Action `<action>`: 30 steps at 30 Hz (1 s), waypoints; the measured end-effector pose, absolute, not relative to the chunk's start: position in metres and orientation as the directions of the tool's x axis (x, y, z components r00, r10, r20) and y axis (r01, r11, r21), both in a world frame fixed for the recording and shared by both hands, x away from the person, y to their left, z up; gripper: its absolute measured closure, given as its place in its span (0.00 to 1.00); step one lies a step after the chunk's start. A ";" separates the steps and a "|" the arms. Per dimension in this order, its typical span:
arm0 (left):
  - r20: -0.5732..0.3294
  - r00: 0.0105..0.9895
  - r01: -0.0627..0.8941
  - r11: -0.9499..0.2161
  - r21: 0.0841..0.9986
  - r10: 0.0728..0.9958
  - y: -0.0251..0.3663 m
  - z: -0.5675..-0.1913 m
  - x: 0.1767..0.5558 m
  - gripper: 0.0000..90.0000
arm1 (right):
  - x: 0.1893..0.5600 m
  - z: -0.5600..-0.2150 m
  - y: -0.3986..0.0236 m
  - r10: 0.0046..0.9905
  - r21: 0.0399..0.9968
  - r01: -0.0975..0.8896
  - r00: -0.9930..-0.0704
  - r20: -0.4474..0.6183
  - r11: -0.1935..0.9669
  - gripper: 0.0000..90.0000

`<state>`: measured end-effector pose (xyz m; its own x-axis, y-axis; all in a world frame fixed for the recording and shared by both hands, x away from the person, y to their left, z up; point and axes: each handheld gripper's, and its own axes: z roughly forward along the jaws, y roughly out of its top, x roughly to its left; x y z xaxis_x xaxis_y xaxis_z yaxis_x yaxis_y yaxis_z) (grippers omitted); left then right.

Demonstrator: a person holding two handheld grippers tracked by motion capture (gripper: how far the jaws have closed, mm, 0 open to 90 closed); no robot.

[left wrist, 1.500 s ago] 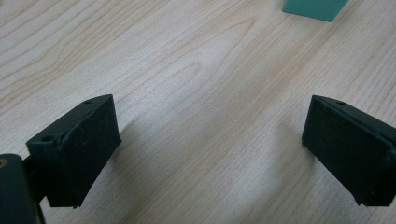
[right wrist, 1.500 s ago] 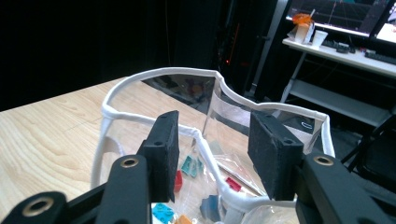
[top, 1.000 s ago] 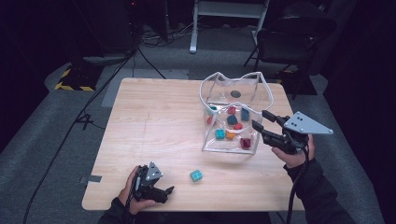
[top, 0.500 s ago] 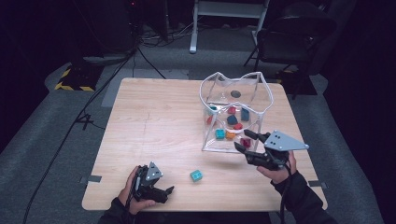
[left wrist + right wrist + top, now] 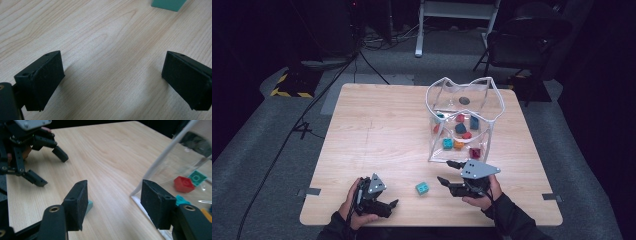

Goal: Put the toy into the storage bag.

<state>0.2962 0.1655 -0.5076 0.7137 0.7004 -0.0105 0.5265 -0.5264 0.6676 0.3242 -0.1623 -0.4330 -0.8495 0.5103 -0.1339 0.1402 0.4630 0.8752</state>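
Teal block (image 5: 422,188) near right hand-held gripper (image 5: 448,172), jaws opening, empty.

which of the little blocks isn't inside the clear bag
The teal block, lying alone on the bare table between the left gripper and right gripper. All the other blocks sit inside the clear bag.
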 end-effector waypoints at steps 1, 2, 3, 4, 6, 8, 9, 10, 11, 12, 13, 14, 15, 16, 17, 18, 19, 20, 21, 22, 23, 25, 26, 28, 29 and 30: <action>-0.011 0.714 0.526 -0.526 0.668 0.700 0.165 -0.508 0.296 0.05 | 0.324 -0.436 -0.160 0.504 0.872 0.139 -0.853 -0.136 0.470 0.44; -0.012 0.713 0.527 -0.525 0.668 0.701 0.165 -0.508 0.296 0.05 | 0.324 -0.438 -0.158 0.499 0.868 0.138 -0.855 -0.138 0.476 0.44; -0.011 0.714 0.526 -0.526 0.668 0.700 0.165 -0.508 0.296 0.05 | 0.323 -0.440 -0.156 0.494 0.866 0.138 -0.858 -0.137 0.480 0.44; -0.011 0.714 0.526 -0.526 0.668 0.700 0.166 -0.508 0.296 0.05 | 0.323 -0.442 -0.154 0.492 0.865 0.143 -0.861 -0.131 0.481 0.44; -0.011 0.714 0.526 -0.527 0.667 0.700 0.166 -0.508 0.296 0.05 | 0.323 -0.445 -0.151 0.485 0.862 0.146 -0.865 -0.127 0.486 0.44; -0.012 0.713 0.527 -0.525 0.668 0.701 0.165 -0.508 0.296 0.05 | 0.323 -0.449 -0.148 0.480 0.857 0.148 -0.868 -0.126 0.493 0.43; -0.011 0.714 0.526 -0.526 0.668 0.700 0.166 -0.508 0.296 0.05 | 0.323 -0.451 -0.147 0.478 0.856 0.147 -0.869 -0.127 0.496 0.43; -0.011 0.714 0.526 -0.526 0.668 0.700 0.165 -0.508 0.296 0.05 | 0.322 -0.452 -0.146 0.474 0.854 0.147 -0.871 -0.128 0.500 0.43; -0.012 0.713 0.527 -0.525 0.668 0.701 0.165 -0.508 0.296 0.05 | 0.322 -0.455 -0.144 0.470 0.851 0.148 -0.874 -0.127 0.504 0.43; -0.011 0.714 0.526 -0.526 0.668 0.700 0.165 -0.508 0.296 0.05 | 0.322 -0.456 -0.143 0.467 0.848 0.150 -0.875 -0.126 0.509 0.43; -0.011 0.714 0.526 -0.526 0.668 0.700 0.165 -0.508 0.296 0.05 | 0.322 -0.458 -0.141 0.463 0.846 0.149 -0.877 -0.126 0.512 0.42; -0.010 0.714 0.526 -0.527 0.668 0.700 0.166 -0.508 0.296 0.05 | 0.322 -0.460 -0.140 0.458 0.844 0.150 -0.880 -0.123 0.515 0.42; -0.011 0.714 0.526 -0.526 0.668 0.700 0.165 -0.508 0.296 0.05 | 0.322 -0.462 -0.138 0.457 0.842 0.151 -0.881 -0.123 0.518 0.42; -0.011 0.714 0.526 -0.526 0.668 0.700 0.165 -0.508 0.296 0.05 | 0.321 -0.464 -0.136 0.453 0.838 0.153 -0.883 -0.122 0.523 0.42; -0.011 0.714 0.526 -0.527 0.668 0.700 0.165 -0.508 0.296 0.05 | 0.321 -0.466 -0.135 0.451 0.837 0.154 -0.884 -0.121 0.525 0.41; -0.011 0.714 0.526 -0.526 0.668 0.700 0.165 -0.508 0.296 0.05 | 0.321 -0.469 -0.133 0.445 0.834 0.154 -0.888 -0.118 0.529 0.41; -0.011 0.714 0.526 -0.526 0.668 0.700 0.165 -0.508 0.296 0.05 | 0.321 -0.470 -0.132 0.441 0.833 0.155 -0.890 -0.115 0.531 0.41; -0.012 0.714 0.527 -0.526 0.668 0.700 0.165 -0.508 0.296 0.05 | 0.321 -0.472 -0.130 0.434 0.831 0.155 -0.894 -0.112 0.533 0.41; -0.010 0.714 0.526 -0.527 0.668 0.700 0.165 -0.508 0.296 0.05 | 0.321 -0.474 -0.129 0.432 0.829 0.155 -0.895 -0.112 0.537 0.41; -0.011 0.714 0.526 -0.526 0.668 0.700 0.165 -0.508 0.296 0.05 | 0.320 -0.476 -0.127 0.430 0.824 0.156 -0.895 -0.115 0.545 0.40; -0.011 0.714 0.526 -0.526 0.668 0.700 0.165 -0.508 0.296 0.05 | 0.320 -0.477 -0.125 0.427 0.822 0.156 -0.897 -0.114 0.548 0.40; -0.012 0.713 0.527 -0.525 0.668 0.701 0.165 -0.508 0.296 0.05 | 0.320 -0.481 -0.122 0.419 0.817 0.156 -0.901 -0.112 0.554 0.40; -0.010 0.715 0.526 -0.527 0.668 0.699 0.166 -0.508 0.296 0.05 | 0.320 -0.482 -0.121 0.421 0.816 0.160 -0.900 -0.109 0.555 0.39; -0.011 0.714 0.526 -0.526 0.668 0.700 0.165 -0.508 0.296 0.05 | 0.321 -0.485 -0.117 0.417 0.816 0.173 -0.904 -0.091 0.552 0.39; -0.011 0.714 0.526 -0.527 0.668 0.700 0.165 -0.508 0.296 0.05 | 0.321 -0.486 -0.116 0.418 0.814 0.173 -0.904 -0.092 0.554 0.39; -0.011 0.714 0.526 -0.526 0.668 0.700 0.165 -0.508 0.296 0.05 | 0.320 -0.488 -0.113 0.418 0.812 0.174 -0.903 -0.094 0.558 0.39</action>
<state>0.2962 0.1655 -0.5077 0.7141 0.6999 -0.0113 0.5263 -0.5262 0.6679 0.3202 -0.1129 -0.4883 -0.9034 0.4184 -0.0943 0.1736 0.5578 0.8116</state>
